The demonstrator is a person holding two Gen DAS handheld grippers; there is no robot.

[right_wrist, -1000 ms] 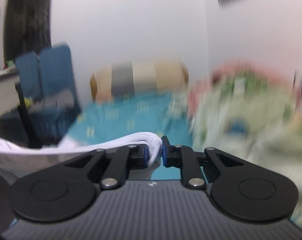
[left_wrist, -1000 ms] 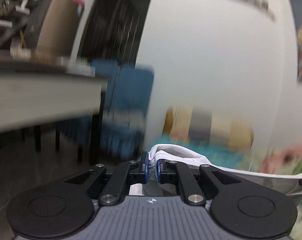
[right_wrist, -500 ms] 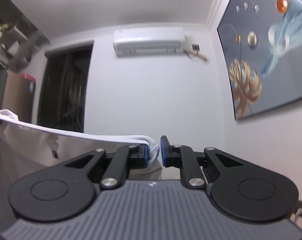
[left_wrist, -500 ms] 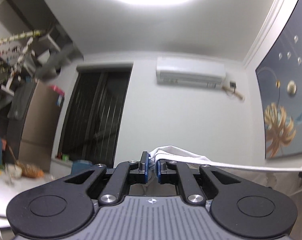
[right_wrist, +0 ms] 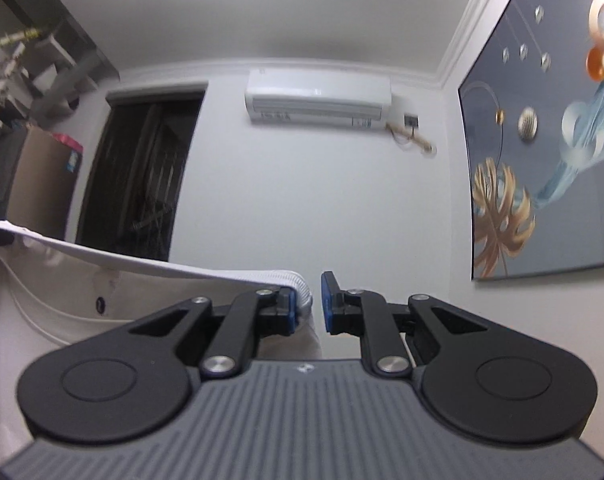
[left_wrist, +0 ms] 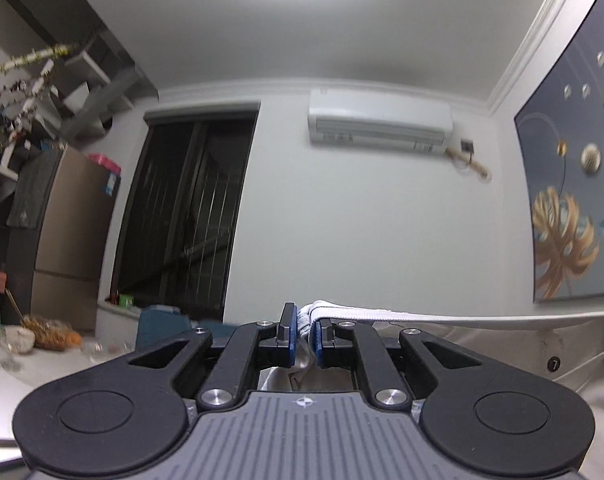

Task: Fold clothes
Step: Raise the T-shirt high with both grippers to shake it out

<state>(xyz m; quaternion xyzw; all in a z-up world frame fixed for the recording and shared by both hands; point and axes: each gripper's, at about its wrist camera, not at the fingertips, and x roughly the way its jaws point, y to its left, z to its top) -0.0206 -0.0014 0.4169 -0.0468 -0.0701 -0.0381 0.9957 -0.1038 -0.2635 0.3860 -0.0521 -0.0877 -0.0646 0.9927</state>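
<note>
On my far left, on the white desk, I see a pale patterned bowl whose contents I cannot make out, a clear stemmed glass and a clear bag of orange-brown food. My left gripper is nearly closed, its blue pads pinching the ribbed waistband of the white cloth garment. That band runs taut to the right edge of the view, and the off-white cloth hangs below it with a small dark round button. In the right wrist view the same band comes in from the left, and my right gripper is narrow, pinching the garment's other end, bunched against the left pad. Both grippers face the white wall with its white air conditioner.
</note>
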